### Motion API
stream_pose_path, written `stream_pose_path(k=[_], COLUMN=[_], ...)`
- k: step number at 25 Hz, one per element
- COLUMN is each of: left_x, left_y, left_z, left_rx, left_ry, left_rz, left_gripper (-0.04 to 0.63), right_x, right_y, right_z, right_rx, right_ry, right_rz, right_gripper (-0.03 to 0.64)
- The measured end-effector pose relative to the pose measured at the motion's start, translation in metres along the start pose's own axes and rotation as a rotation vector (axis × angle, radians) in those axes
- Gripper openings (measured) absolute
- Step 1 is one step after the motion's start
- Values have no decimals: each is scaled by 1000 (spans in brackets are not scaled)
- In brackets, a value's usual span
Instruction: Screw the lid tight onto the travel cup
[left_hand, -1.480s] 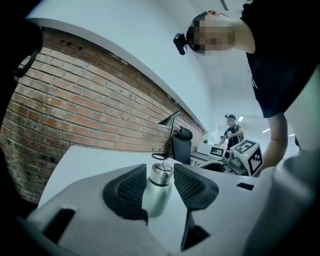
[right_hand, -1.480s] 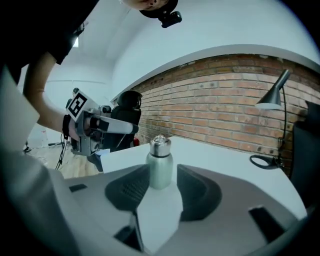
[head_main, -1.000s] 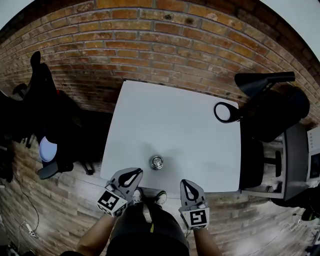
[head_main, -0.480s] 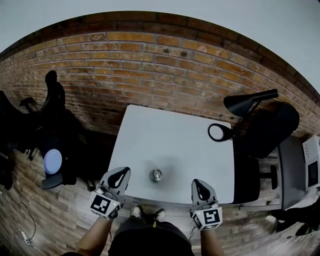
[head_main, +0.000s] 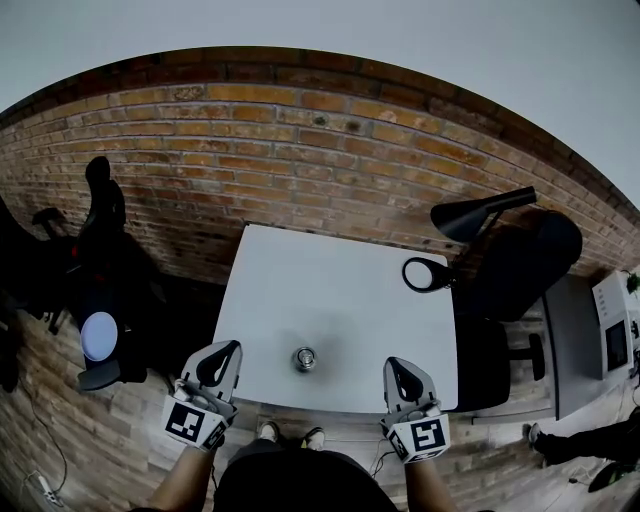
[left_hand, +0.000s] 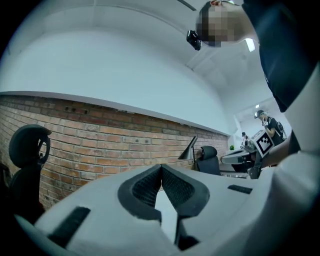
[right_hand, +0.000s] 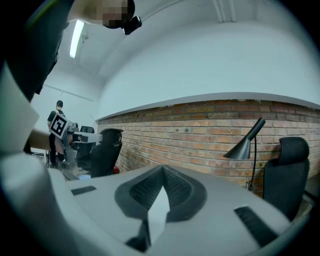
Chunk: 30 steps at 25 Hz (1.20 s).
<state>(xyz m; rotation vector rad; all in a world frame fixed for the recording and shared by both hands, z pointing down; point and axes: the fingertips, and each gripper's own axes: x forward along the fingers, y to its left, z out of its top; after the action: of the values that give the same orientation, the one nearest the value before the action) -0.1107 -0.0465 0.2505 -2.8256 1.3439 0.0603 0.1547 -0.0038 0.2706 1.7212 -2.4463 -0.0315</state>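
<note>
A small metal travel cup (head_main: 305, 358) with its lid on stands alone near the front edge of the white table (head_main: 340, 290) in the head view. My left gripper (head_main: 222, 352) hovers at the table's front left corner, shut and empty, left of the cup. On the other side, at the front right edge, my right gripper (head_main: 399, 370) is shut and empty too. Both are apart from the cup. In the left gripper view the left gripper (left_hand: 161, 166) shows its pads meeting; the right gripper (right_hand: 163, 169) looks the same in the right gripper view. Neither gripper view shows the cup.
A black desk lamp (head_main: 470, 220) with a round base (head_main: 424, 274) stands at the table's back right corner. A brick wall (head_main: 300, 150) runs behind the table. Black office chairs stand left (head_main: 100, 260) and right (head_main: 530, 270).
Both grippers have risen and moved apart, away from the cup, which stands where it was. The head view has tilted up, showing more wall.
</note>
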Motion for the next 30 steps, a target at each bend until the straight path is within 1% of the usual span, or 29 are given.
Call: stream_pose_path(k=[2,3,6,10,15,18,20,23,30], left_x=[-3,-5,-12,-20,-16,-12,-12,-16,-29], left_y=[-3,-4,-6,-7,-13,-16,-19,-21,-24], left_z=[5,8,6,10,16,23,26,29,25], left_rx=[34,39,23,21,14,25,31,37,41], left_ry=[-22,-29,8,10,-7,-23,-24,-21,-23], left_rz=[-13,-18,-4,7,-7,-17,-21,-16,7], left_gripper=[26,25,25,25,25,25,25,25,25], right_x=[-5,-6,-9,-6,-8,-13,-17,-21,-22], right_y=[0,0,1,5,11,13,14,14,20], right_z=[4,6,7,14,27,29,30,31,33], right_rx=[22,33,63,80,74,61,71,88,65], right_ry=[2,0,-2,-19,-42,-42,-40,-43,-66], right_rz=[-2,-1,-1,2,4,14,18,21,27], right_gripper=[12,12,12,12,12,12,12,12,12])
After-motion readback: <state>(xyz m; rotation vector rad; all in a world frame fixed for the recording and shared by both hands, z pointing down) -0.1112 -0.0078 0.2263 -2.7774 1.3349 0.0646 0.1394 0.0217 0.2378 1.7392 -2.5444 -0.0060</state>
